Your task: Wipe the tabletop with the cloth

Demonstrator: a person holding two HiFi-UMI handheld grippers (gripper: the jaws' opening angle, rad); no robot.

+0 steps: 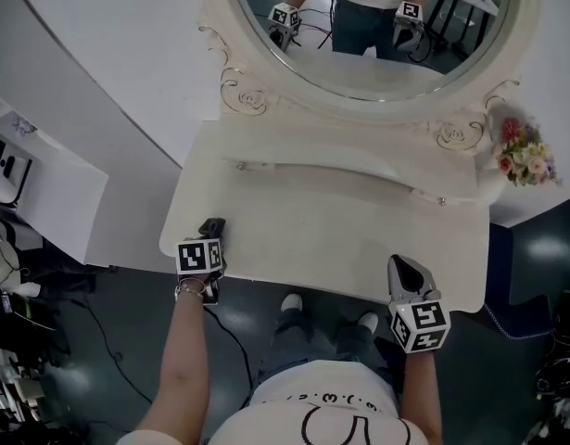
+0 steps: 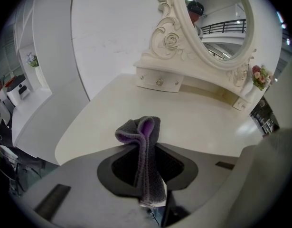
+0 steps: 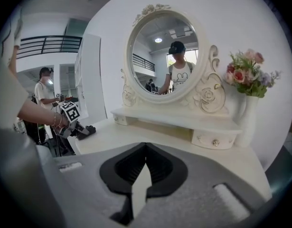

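Left gripper (image 1: 211, 235): fingers clamped on cloth (image 2: 145, 144), at desk (image 1: 340, 235) 8 o'clock edge.
Right gripper (image 1: 404, 269): fingers closed, empty, 5 o'clock edge.
Wipe direction: bare desk toward 2 o'clock from cloth.

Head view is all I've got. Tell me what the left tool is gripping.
Observer: The left tool is shut on a grey cloth; a fold with a purple inside sticks out past the jaws.
Operator: Now check the right tool.
Observer: The right tool is shut with nothing between its jaws.
Operator: Report what's under the raised shelf.
Observer: Small drawers with round knobs face the tabletop.
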